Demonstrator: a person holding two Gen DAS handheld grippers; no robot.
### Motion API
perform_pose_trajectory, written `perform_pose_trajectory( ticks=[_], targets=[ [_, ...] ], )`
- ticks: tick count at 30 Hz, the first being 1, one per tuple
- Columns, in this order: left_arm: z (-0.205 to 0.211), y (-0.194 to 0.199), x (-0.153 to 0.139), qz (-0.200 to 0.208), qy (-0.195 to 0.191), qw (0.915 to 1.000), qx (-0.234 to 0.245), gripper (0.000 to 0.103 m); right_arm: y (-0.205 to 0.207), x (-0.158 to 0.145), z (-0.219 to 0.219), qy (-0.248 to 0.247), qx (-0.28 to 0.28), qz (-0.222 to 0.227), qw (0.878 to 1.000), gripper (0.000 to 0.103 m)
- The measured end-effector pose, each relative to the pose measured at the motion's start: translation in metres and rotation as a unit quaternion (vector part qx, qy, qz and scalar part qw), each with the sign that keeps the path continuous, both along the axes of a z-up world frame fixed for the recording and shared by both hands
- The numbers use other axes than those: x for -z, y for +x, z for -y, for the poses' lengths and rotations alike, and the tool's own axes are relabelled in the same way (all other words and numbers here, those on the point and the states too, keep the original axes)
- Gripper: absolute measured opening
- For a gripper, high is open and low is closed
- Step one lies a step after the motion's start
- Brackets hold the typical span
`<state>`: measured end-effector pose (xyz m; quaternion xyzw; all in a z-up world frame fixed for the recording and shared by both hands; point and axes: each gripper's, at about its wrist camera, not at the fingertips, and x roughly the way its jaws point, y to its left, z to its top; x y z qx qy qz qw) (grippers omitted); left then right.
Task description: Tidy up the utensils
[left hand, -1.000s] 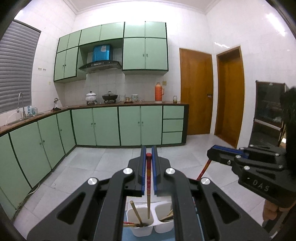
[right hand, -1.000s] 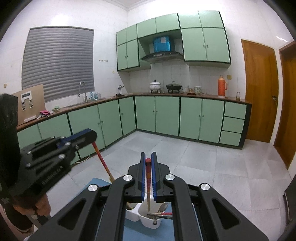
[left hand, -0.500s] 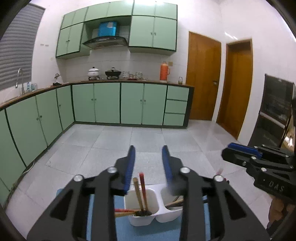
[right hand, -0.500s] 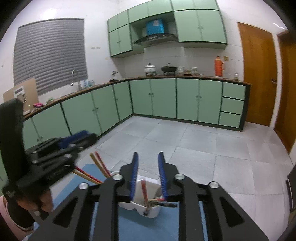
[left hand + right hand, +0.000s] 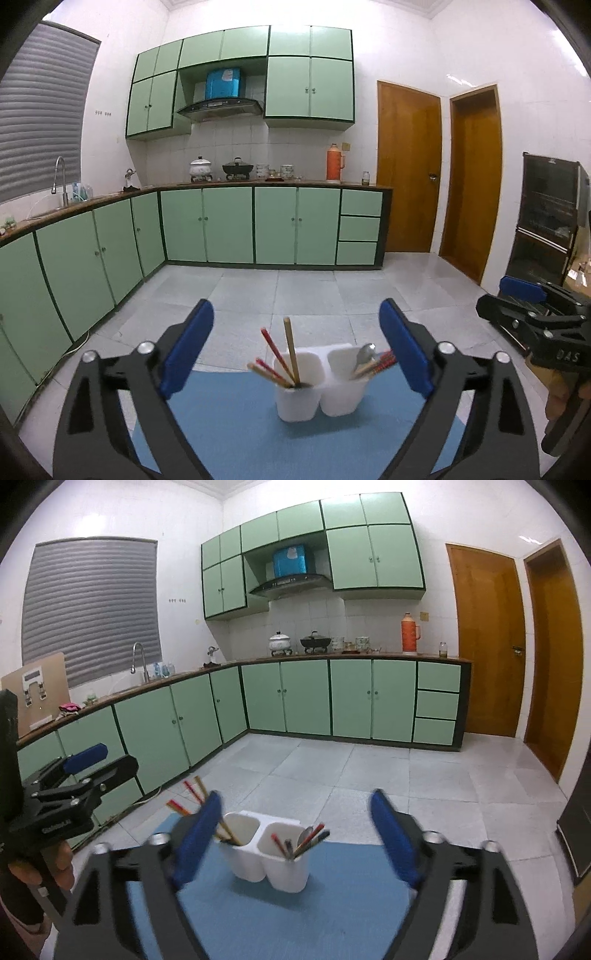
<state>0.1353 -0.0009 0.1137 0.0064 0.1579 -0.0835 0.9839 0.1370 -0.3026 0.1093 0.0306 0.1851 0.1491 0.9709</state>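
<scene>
A white two-cup utensil holder (image 5: 295, 400) (image 5: 284, 871) stands on a blue mat (image 5: 229, 421) (image 5: 332, 904). Its left cup holds red and wooden chopsticks (image 5: 286, 349) (image 5: 195, 797). Its right cup holds a spoon (image 5: 364, 353) (image 5: 305, 835) and more chopsticks (image 5: 314, 837). My left gripper (image 5: 295, 312) hovers in front of the holder with its jaws opening wide and nothing between the blue pads. My right gripper (image 5: 297, 805) does the same. Each view also shows the other gripper off to one side: the right gripper (image 5: 506, 299) and the left gripper (image 5: 107, 764).
Green kitchen cabinets (image 5: 207, 225) run along the left and far walls under a worktop carrying pots and an orange flask (image 5: 333, 161). Two wooden doors (image 5: 406, 173) stand at the right, and a dark cabinet (image 5: 546, 225) near them. A grey tiled floor (image 5: 369, 775) lies beyond the mat.
Both grippers were shut on a red chopstick a second ago. Both have let go, the chopsticks now stand in the holder, and both jaws have spread wide while drawing back.
</scene>
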Motion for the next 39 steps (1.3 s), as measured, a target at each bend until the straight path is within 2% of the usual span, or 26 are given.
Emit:
perform_pose_trajectory(
  ticks=[1,2,7,16,24,39],
  targets=[
    [0.000,-0.005,0.000,-0.001,0.001,1.0000,0.002,0.090,-0.009,0.001,0.001,0.003,0.005,0.002,1.000,0.095],
    [0.000,-0.011,0.001,-0.003,0.003,1.0000,0.003,0.091,-0.017,0.002,0.002,0.004,0.009,0.003,1.000,0.097],
    [-0.002,-0.042,0.008,-0.014,0.012,0.9998,0.003,0.094,-0.045,0.005,0.003,0.008,0.005,-0.004,1.000,0.097],
    [-0.002,-0.083,0.012,-0.031,0.020,0.9993,0.002,0.096,-0.084,0.007,-0.009,-0.018,-0.010,-0.003,1.000,0.097],
    [0.006,-0.110,0.015,-0.041,0.019,0.9989,0.010,0.096,-0.100,0.017,-0.015,-0.014,-0.006,-0.027,1.000,0.097],
    [0.011,-0.130,0.017,-0.047,0.025,0.9985,0.013,0.096,-0.118,0.016,-0.014,-0.009,-0.005,-0.025,1.000,0.097]
  ],
)
